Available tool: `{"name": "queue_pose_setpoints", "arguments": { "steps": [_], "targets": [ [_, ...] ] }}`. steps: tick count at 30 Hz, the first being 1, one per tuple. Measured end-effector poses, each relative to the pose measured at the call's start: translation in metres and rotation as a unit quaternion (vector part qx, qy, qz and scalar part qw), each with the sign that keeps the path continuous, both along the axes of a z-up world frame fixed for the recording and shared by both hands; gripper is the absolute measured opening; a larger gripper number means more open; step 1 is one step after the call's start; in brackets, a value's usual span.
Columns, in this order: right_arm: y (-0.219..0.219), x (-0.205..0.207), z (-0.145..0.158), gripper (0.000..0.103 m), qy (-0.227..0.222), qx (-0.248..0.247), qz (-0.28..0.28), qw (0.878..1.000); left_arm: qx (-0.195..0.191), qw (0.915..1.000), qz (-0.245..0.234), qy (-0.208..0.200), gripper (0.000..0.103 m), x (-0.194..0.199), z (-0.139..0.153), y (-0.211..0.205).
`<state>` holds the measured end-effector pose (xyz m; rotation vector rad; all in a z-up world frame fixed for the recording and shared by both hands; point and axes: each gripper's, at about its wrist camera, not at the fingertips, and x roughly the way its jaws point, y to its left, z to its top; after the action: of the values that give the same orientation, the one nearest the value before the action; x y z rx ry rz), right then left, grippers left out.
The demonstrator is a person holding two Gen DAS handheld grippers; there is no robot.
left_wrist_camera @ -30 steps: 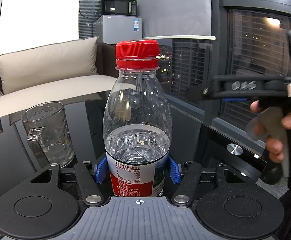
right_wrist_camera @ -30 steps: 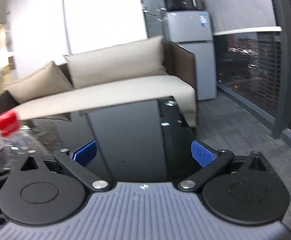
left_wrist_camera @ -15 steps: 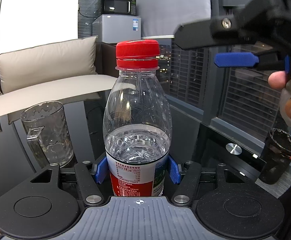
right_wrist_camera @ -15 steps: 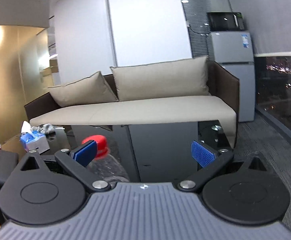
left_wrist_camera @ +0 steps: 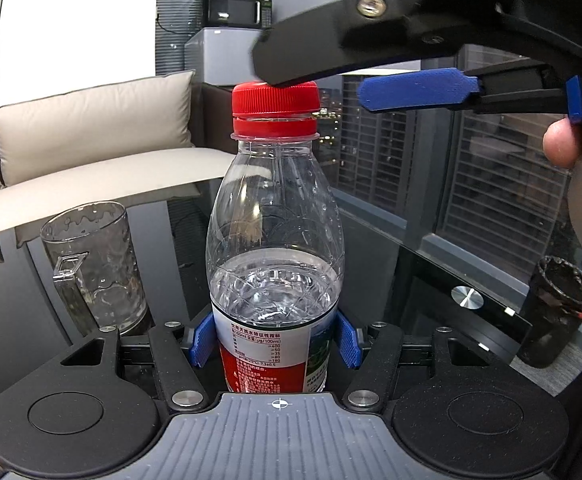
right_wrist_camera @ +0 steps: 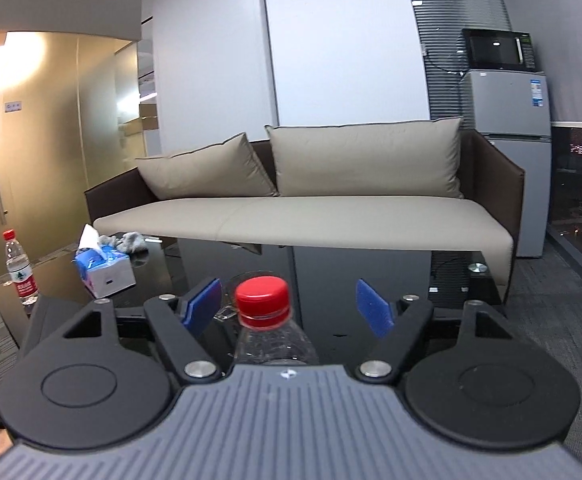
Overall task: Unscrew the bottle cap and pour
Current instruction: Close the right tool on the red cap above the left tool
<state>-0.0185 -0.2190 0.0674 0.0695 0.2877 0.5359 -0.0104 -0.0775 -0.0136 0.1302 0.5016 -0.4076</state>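
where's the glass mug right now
In the left wrist view the glass mug stands on the dark table, left of the bottle and just beyond the left gripper.

We see a clear bottle (left_wrist_camera: 275, 232) with a red cap (left_wrist_camera: 275, 98) and a red and white label (left_wrist_camera: 269, 356). The left gripper (left_wrist_camera: 275, 338) is black with blue pads (left_wrist_camera: 347, 340). The glass mug (left_wrist_camera: 95, 264) is clear with a bumpy pattern. The sofa (right_wrist_camera: 331, 216) is beige and brown. The tissue box (right_wrist_camera: 105, 270) is blue and white.
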Motion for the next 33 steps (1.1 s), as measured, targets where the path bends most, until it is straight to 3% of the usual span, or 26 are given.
{"name": "queue_pose_setpoints", "arguments": {
  "steps": [4, 6, 13, 17, 33],
  "targets": [
    [0.006, 0.002, -0.003, 0.072, 0.012, -0.011, -0.009, 1.000, 0.000, 1.0000, 0.000, 0.000, 0.056, 0.000, 0.000, -0.001],
    [0.009, 0.002, -0.002, 0.063, 0.014, -0.019, -0.013, 1.000, 0.000, 1.0000, 0.000, 0.000, 0.056, 0.000, -0.001, -0.001],
    [0.026, 0.002, 0.006, 0.048, 0.039, -0.044, -0.019, 0.998, 0.001, 1.0000, 0.000, 0.001, 0.056, 0.000, -0.001, -0.002],
    [0.038, 0.003, 0.012, 0.034, 0.053, -0.065, -0.024, 0.996, 0.000, 1.0000, 0.000, 0.002, 0.056, 0.000, -0.001, -0.003],
    [0.051, 0.014, 0.025, 0.034, 0.085, -0.106, -0.020, 0.991, 0.000, 1.0000, -0.001, 0.003, 0.056, 0.000, 0.001, -0.001]
  ]
}}
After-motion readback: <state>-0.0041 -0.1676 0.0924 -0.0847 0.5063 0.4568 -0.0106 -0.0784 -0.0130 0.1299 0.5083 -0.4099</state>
